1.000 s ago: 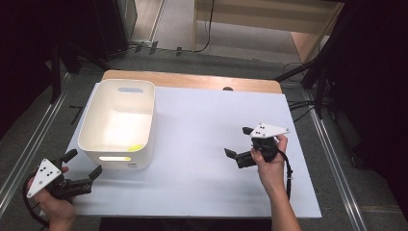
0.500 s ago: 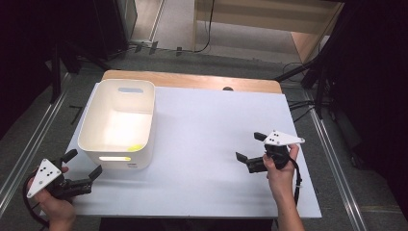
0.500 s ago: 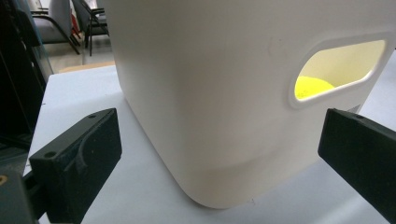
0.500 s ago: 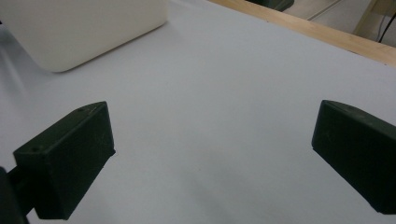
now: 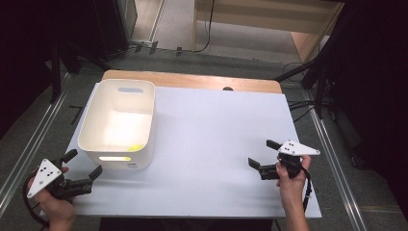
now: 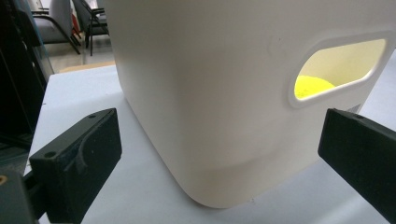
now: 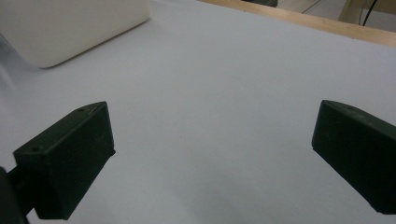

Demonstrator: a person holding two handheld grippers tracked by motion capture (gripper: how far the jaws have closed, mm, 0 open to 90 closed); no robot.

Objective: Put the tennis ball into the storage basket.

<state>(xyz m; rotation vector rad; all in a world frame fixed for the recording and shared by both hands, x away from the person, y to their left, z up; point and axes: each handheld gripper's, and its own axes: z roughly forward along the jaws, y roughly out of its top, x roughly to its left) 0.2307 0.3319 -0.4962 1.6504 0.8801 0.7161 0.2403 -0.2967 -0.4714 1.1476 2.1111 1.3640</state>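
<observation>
A white plastic bin stands on the left of the white table. A small yellow object lies in its near corner. My left gripper is held open at the table's near left corner, just short of the bin's near wall. In the left gripper view the bin rises close ahead of my left gripper, and the yellow object shows through the handle slot. My right gripper hovers open and empty at the near right. In its own view my right gripper faces bare table.
A wooden strip runs along the table's far edge. Metal rails and cables lie on the floor on both sides. The bin's corner is far off in the right gripper view.
My right gripper has drawn back toward the person and to the right, still open. The left gripper and the bin have stayed put.
</observation>
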